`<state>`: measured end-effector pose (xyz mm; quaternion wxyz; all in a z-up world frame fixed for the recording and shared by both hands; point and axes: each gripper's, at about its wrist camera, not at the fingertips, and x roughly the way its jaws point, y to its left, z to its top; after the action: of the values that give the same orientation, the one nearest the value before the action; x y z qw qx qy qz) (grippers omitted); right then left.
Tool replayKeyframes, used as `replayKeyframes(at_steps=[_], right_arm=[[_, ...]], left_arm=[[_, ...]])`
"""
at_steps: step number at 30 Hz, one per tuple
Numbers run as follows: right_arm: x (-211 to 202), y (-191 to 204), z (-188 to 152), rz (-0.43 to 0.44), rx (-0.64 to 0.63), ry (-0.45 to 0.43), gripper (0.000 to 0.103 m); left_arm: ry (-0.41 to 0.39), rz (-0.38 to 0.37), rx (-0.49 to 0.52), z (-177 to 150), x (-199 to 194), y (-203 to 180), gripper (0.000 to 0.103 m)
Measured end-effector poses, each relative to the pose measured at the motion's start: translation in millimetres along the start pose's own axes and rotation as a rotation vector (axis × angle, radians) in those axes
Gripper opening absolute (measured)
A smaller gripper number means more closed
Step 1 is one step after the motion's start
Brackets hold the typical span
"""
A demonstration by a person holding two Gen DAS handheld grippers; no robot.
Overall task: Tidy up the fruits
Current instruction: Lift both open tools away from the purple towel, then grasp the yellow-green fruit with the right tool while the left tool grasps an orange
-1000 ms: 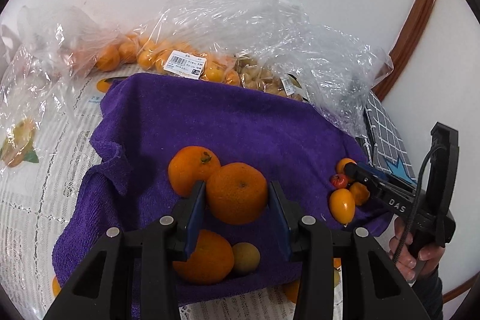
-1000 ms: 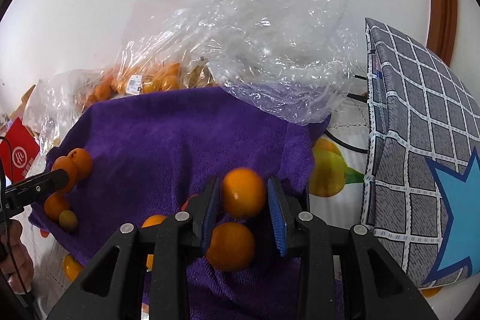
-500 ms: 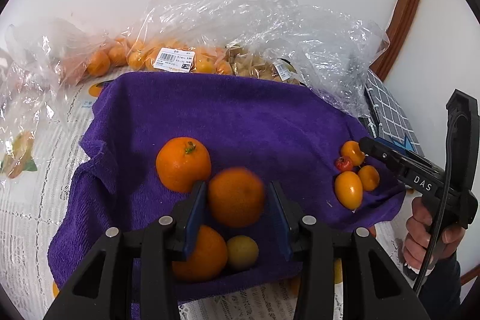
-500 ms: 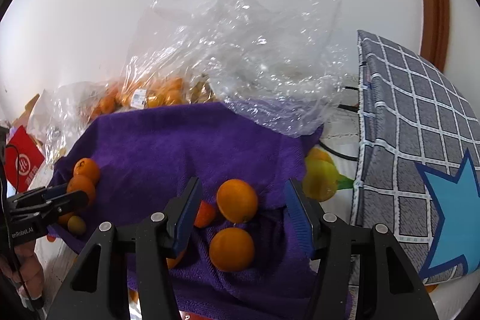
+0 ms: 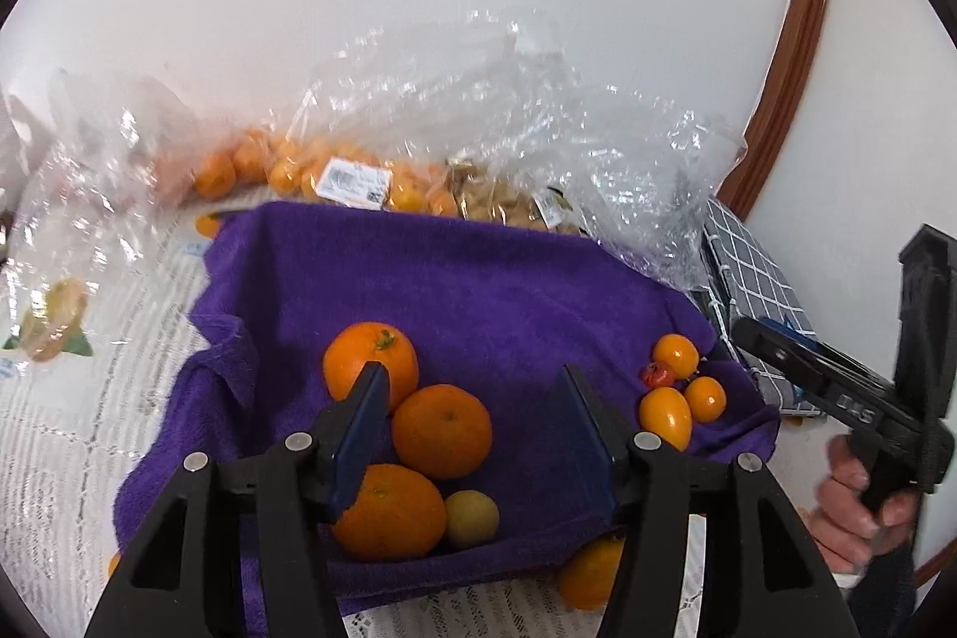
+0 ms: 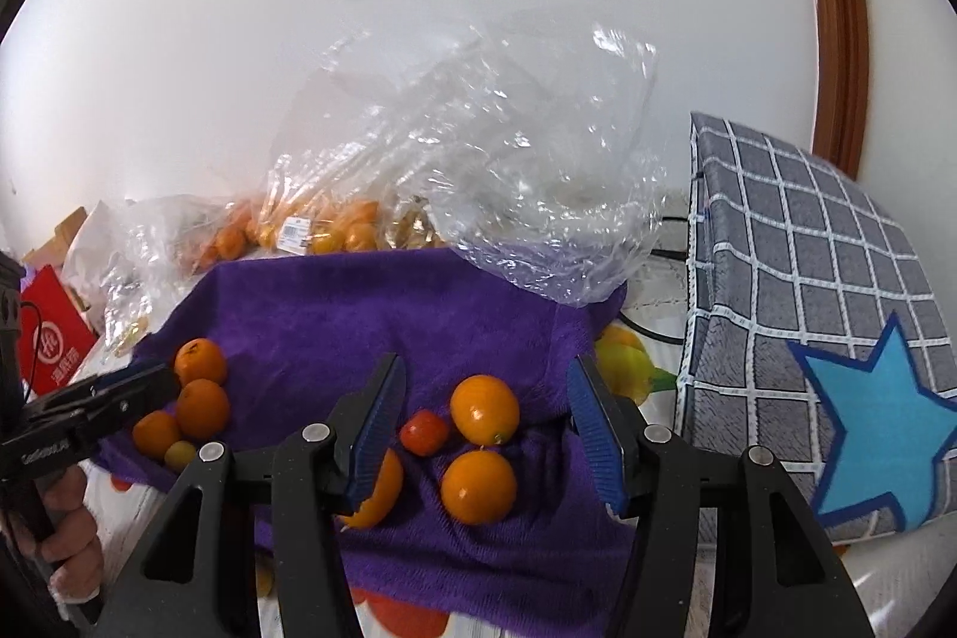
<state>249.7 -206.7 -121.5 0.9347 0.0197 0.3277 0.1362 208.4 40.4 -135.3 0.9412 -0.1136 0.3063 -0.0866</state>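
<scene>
Both tools are in the released state. The left gripper (image 5: pixel 469 435) has its jaws spread wide and holds nothing; the round orange mandarin (image 5: pixel 441 430) between them rests on the purple terry towel (image 5: pixel 478 279), apart from both blue pads. The right gripper (image 6: pixel 484 435) is likewise spread wide and empty, with an oval orange kumquat (image 6: pixel 484 409) lying free on the towel between its jaws.

Fruit layout on the towel:

1. Large group, left side of the towel: the mandarin just described, a stemmed orange mandarin (image 5: pixel 369 360) behind it, a third orange mandarin (image 5: pixel 387 512) in front, and a small yellow-green round fruit (image 5: pixel 471 519) just beside that one.
2. Small group, right side: the kumquat, a second round orange kumquat (image 6: pixel 478 478), a small red tomato-like fruit (image 6: pixel 423 432), and one more orange fruit partly hidden behind the left jaw of the right gripper.

Step in hand, as judged: a place-and-release on each side appears complete, with fruit sorted by size into two clusters.

Next move, as judged: lift each gripper clear without nudging the loose fruit (round pieces roll readily on folded cloth), then fetch further fruit. Candidates are the stray orange fruit (image 5: pixel 589 572) lying off the towel's front edge, and the clear crinkled plastic bags (image 5: pixel 359 159) of orange fruit behind the towel.
</scene>
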Motion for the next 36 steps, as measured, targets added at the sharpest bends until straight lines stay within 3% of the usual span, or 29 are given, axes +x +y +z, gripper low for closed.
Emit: replayKeyframes(at_steps=[3,7,15,20,26,30,33,36], right_arm=[[-18,-3,-8,0.035,0.036,0.027,0.051],[-44,-4,-23,0.011,0.056,0.032,0.051],[-78,13,-58,-0.025,0.039,0.076,0.051],[-76,36,-78,0.012,-0.002,0.116,0.045],[-68,56,-97,0.041,-0.004,0.135,0.041],[-62,67,-99,0.074,-0.015,0.136,0.041],[-56,79,-96,0.046,-0.065,0.121,0.041],[-48,86,-90,0.076,-0.092,0.154,0.034]], left_arm=[[-0.007,0.015,-0.005,-2,-4,-1,0.055],[-0.05,0.016,0.006,-5,-18,-7,0.055],[-0.038,0.011,0.026,-31,-47,-7,0.055],[-0.006,0.058,0.02,-48,-60,2,0.055],[0.059,0.078,-0.078,-66,-73,27,0.055],[0.083,0.096,-0.071,-73,-78,29,0.055],[0.08,0.095,-0.063,-75,-80,28,0.055],[0.081,0.093,-0.089,-74,-80,32,0.055]])
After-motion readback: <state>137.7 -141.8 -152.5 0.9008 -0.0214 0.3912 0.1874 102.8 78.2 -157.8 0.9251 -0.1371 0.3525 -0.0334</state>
